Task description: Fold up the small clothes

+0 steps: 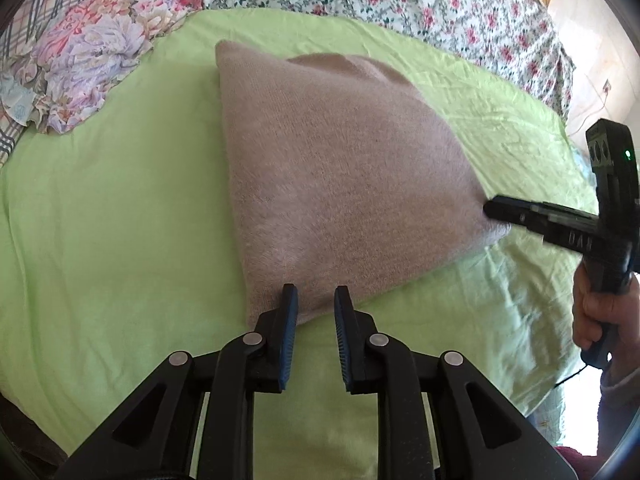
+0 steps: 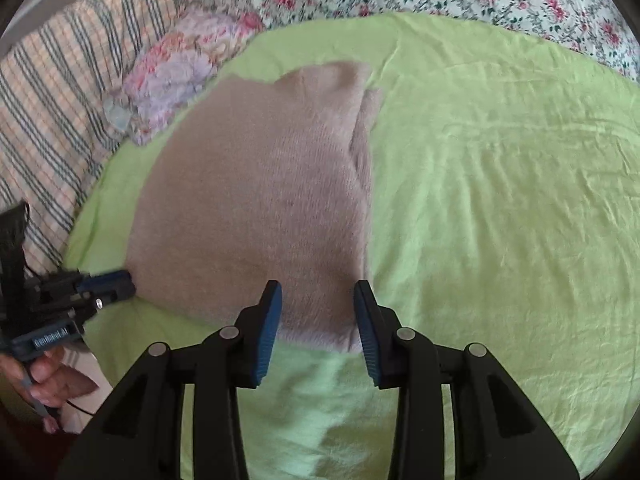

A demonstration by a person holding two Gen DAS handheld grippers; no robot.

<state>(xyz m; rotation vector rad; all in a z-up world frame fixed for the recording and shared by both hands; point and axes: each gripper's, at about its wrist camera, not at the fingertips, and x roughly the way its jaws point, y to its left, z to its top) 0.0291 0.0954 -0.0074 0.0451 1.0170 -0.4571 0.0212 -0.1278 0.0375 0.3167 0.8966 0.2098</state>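
1. Fuzzy beige knit garment (image 1: 340, 168) lies folded flat on green sheet (image 1: 120, 220), just ahead of both grippers.
2. Left gripper (image 1: 316, 300): jaws apart, empty, over near edge.
3. Right gripper (image 2: 318, 296): jaws apart, empty, straddling hem corner; likely lining up the next fold.

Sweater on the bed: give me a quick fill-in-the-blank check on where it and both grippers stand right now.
1. The sweater lies on a ____ sheet.
2. The left gripper has its jaws ____, with nothing between them.
3. The right gripper is at the sweater's near ____.
4. Beyond the sweater's far corner lies a ____ pillow.

Missing words: green; open; edge; floral
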